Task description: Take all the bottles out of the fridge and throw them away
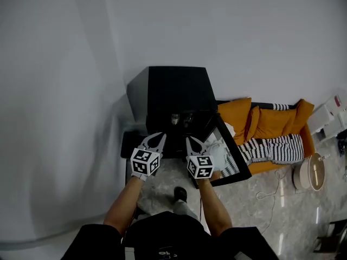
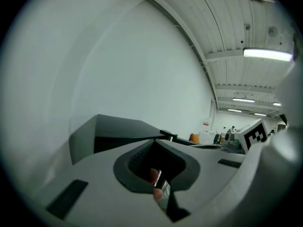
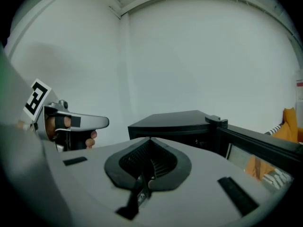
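Observation:
The black mini fridge (image 1: 176, 91) stands against the white wall with its door (image 1: 230, 158) swung open to the right. Two small pale bottle tops (image 1: 175, 119) show dimly inside the dark opening. My left gripper (image 1: 159, 137) and right gripper (image 1: 191, 141) hang side by side just in front of the opening, both shut and empty. In the left gripper view the jaws meet at a point (image 2: 154, 139) below the fridge top (image 2: 123, 129). The right gripper view shows closed jaws (image 3: 149, 138), the fridge (image 3: 177, 123) and its door (image 3: 258, 143) beyond them.
An orange couch with a striped blanket (image 1: 271, 131) lies right of the door. A round white device (image 1: 310, 173) and white boxes (image 1: 328, 115) sit further right. The white wall closes the left side. The person's foot (image 1: 180, 194) rests on the marble floor.

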The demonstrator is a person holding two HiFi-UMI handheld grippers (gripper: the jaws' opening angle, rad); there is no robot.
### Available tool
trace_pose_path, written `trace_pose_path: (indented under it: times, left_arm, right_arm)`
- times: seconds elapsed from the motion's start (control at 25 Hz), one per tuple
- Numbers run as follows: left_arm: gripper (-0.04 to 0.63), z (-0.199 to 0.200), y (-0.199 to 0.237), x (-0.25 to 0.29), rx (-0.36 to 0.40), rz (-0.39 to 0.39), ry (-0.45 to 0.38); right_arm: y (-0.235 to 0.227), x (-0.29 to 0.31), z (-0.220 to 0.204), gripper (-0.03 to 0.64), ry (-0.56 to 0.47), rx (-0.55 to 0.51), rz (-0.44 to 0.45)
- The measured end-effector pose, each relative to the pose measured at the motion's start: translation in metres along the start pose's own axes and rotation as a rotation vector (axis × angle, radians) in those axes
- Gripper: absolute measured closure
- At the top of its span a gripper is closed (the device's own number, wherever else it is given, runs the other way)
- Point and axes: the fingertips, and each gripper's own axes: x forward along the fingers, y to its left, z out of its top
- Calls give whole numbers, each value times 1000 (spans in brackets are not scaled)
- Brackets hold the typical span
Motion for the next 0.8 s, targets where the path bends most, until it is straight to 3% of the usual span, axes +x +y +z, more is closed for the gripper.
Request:
trace_pose_path:
  times: [0.28,0.8]
  left_arm:
    - [595,-5,-21,13,18,-43,15]
    - [595,-14,-19,18,31,-48,40]
  right_arm:
    - [-21,-15,0,611,-13,9,-42]
    - [-25,-13,-6,611,-13,20,-43]
